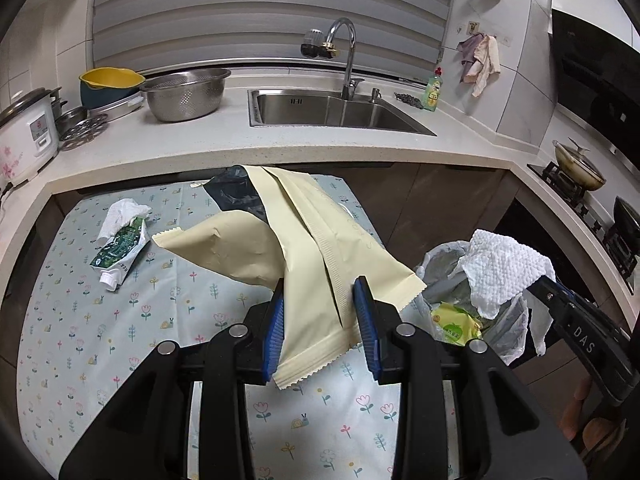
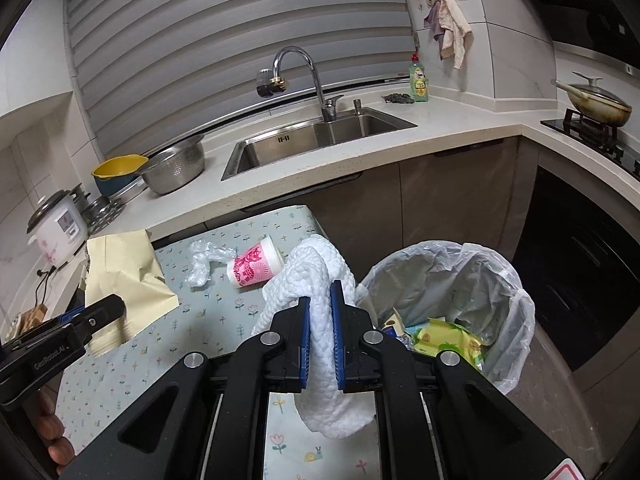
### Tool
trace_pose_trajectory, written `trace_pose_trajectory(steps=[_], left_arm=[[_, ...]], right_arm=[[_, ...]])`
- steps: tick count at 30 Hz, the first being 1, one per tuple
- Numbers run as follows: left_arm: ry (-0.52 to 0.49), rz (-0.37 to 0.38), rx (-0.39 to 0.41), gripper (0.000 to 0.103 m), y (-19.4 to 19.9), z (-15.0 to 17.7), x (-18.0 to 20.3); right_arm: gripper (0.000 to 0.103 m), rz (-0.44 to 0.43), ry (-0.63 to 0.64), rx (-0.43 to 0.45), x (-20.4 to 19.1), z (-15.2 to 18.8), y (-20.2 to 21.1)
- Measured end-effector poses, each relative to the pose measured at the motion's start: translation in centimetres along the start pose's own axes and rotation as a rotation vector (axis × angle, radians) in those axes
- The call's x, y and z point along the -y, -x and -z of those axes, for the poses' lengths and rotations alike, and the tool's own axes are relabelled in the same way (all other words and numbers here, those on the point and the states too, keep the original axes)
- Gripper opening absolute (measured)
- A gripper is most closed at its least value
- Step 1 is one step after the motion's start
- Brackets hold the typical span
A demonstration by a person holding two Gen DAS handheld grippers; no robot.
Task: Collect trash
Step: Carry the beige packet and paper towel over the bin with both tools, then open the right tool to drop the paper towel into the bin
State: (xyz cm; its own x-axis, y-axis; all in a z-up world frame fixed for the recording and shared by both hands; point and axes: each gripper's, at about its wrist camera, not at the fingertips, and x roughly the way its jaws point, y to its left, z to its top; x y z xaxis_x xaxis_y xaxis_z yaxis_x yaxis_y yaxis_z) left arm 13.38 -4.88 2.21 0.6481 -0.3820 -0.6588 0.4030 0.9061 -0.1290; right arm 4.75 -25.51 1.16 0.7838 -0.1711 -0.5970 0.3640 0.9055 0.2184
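Observation:
In the left wrist view my left gripper (image 1: 320,284) is shut on a large cream packaging bag (image 1: 296,240), which hangs folded above the floral table cloth (image 1: 80,320). A dark bag (image 1: 234,192) shows behind it. My right gripper (image 2: 320,292) is shut on a white paper towel (image 2: 316,264), just left of the lined trash bin (image 2: 516,280). The bin holds a yellow-green packet (image 2: 448,338). On the table lie a pink paper cup (image 2: 256,264), clear plastic wrap (image 2: 204,260), a crumpled tissue (image 1: 120,214) and a green tube (image 1: 120,248).
A white counter (image 1: 224,140) curves around the table, with a steel sink (image 1: 332,112), a colander (image 1: 186,94) and a rice cooker (image 1: 24,136). A stove with a pan (image 2: 596,100) stands at the right. Dark cabinets stand behind the bin.

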Motion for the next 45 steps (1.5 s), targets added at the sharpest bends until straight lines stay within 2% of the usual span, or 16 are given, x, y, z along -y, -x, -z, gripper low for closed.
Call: trace_pose_trajectory(steps=[11, 23, 25, 27, 28, 35, 38, 45], left_arm=[[-0.033, 0.029, -0.022, 0.032, -0.8, 0.7, 3.4], [-0.059, 0.038, -0.05, 0.032, -2.4, 1.0, 5.2], [-0.059, 0.038, -0.054, 0.032, -2.6, 1.0, 5.3], [-0.058, 0.037, -0.058, 0.032, -2.8, 1.0, 5.3], [-0.057, 0.036, -0.06, 0.032, -3.0, 1.0, 5.3], [-0.065, 0.036, -0.068, 0.032, -3.4, 1.1, 5.7], [-0.065, 0.039, -0.076, 0.032, -3.6, 1.2, 5.9], [-0.084, 0.052, -0.082, 0.032, -4.0, 1.3, 7.0]], right_arm=[[0.009, 0.075, -0.063, -0.031, 5.2, 0.9, -0.7], [0.014, 0.163, -0.114, -0.108, 9.2, 1.5, -4.3], [0.016, 0.164, -0.123, -0.114, 9.5, 1.5, -4.8], [0.035, 0.171, -0.131, -0.117, 9.8, 1.6, -5.1], [0.038, 0.175, -0.132, -0.121, 9.8, 1.8, -5.4], [0.039, 0.185, -0.135, -0.166, 10.4, 3.5, -6.6], [0.047, 0.19, -0.143, -0.165, 10.7, 3.7, -6.5], [0.047, 0.177, -0.153, -0.139, 11.0, 3.0, -5.4]])
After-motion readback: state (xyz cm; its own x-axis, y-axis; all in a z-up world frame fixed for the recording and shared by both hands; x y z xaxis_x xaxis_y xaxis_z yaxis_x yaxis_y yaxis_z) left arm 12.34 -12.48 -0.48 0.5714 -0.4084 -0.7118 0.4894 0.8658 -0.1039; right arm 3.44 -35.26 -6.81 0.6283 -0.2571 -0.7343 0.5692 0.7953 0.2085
